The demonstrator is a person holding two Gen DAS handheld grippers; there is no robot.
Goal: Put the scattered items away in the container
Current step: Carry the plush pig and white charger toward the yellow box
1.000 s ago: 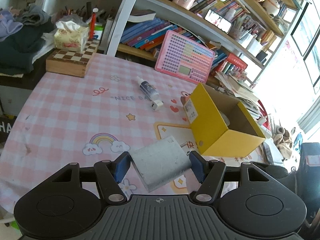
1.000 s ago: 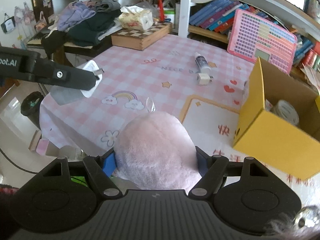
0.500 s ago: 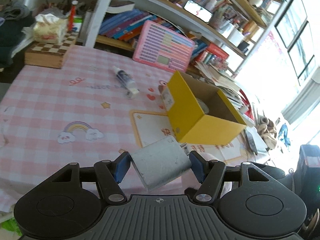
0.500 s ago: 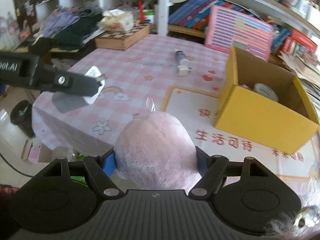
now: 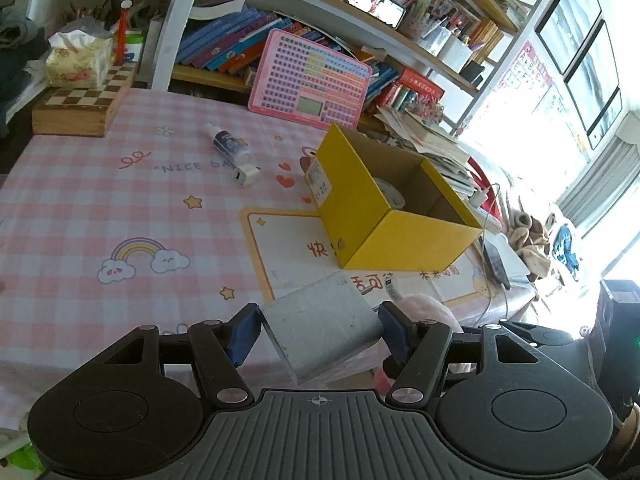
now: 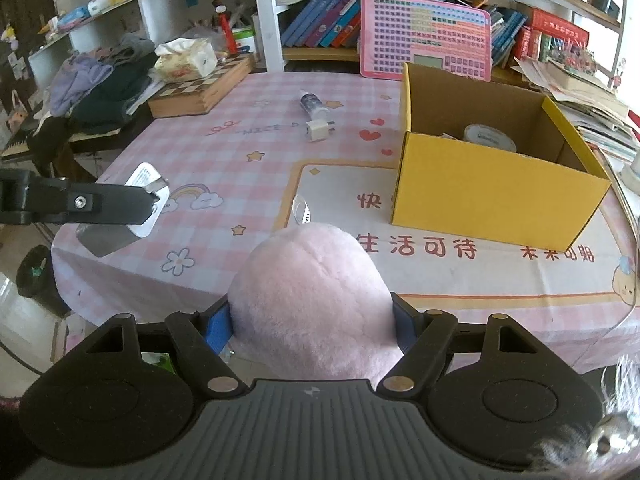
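My left gripper (image 5: 318,330) is shut on a flat silver metal box (image 5: 320,332), held above the table's near edge; the right wrist view shows the same box (image 6: 108,236) at the far left. My right gripper (image 6: 316,326) is shut on a fluffy pink plush toy (image 6: 312,300), also above the near edge. The open yellow cardboard box (image 6: 492,192) stands on the right of the table with a roll of tape (image 6: 490,138) inside. A small spray bottle (image 6: 312,103) and a white charger plug (image 6: 318,130) lie on the pink checked tablecloth (image 6: 240,136) further back.
A wooden chessboard box (image 6: 200,90) with a tissue pack on it sits at the back left. A pink keyboard toy (image 6: 426,38) leans against the bookshelf behind the yellow box. Clothes are piled at the left, and papers are stacked at the right.
Both grippers have shifted to the right along the near edge with their loads, so the yellow box now lies more squarely ahead. The grips are unchanged.
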